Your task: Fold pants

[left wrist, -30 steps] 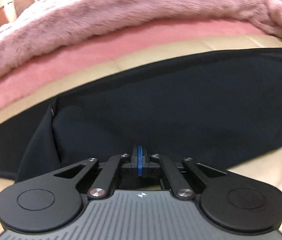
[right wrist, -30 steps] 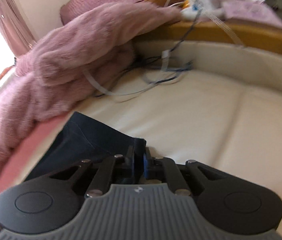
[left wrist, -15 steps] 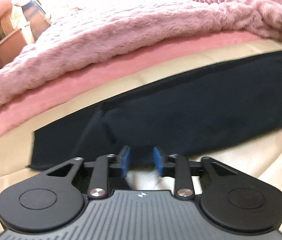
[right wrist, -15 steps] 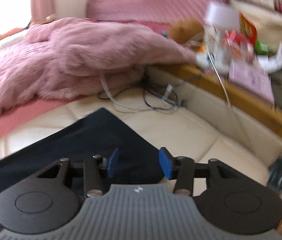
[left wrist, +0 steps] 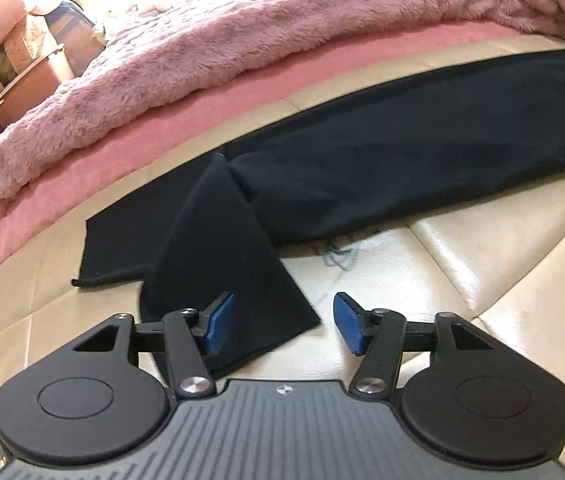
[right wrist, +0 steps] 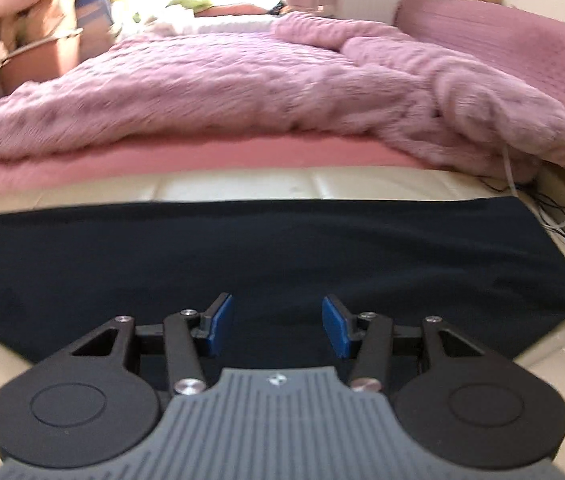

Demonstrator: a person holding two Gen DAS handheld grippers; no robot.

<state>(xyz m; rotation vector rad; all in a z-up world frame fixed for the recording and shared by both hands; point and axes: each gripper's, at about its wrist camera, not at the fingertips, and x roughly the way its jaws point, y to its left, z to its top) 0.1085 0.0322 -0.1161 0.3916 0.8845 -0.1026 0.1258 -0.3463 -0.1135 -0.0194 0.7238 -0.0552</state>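
Pants (left wrist: 402,148) lie flat along cushion (left wrist: 482,264), near side of pink blanket (left wrist: 242,48); one flap (left wrist: 226,264) turned out at hem end. L gripper (left wrist: 282,324) by flap, jaws wide, empty. R gripper (right wrist: 276,324) over pants, jaws wide, empty. Advice: tuck flap in, square edges w/ each other before next fold.

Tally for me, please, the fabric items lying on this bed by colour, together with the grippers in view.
Dark navy: 1, the pants
Pink: 2, the fluffy blanket and the pink sheet
Grippers: 2, left gripper and right gripper, both open
Total: 5
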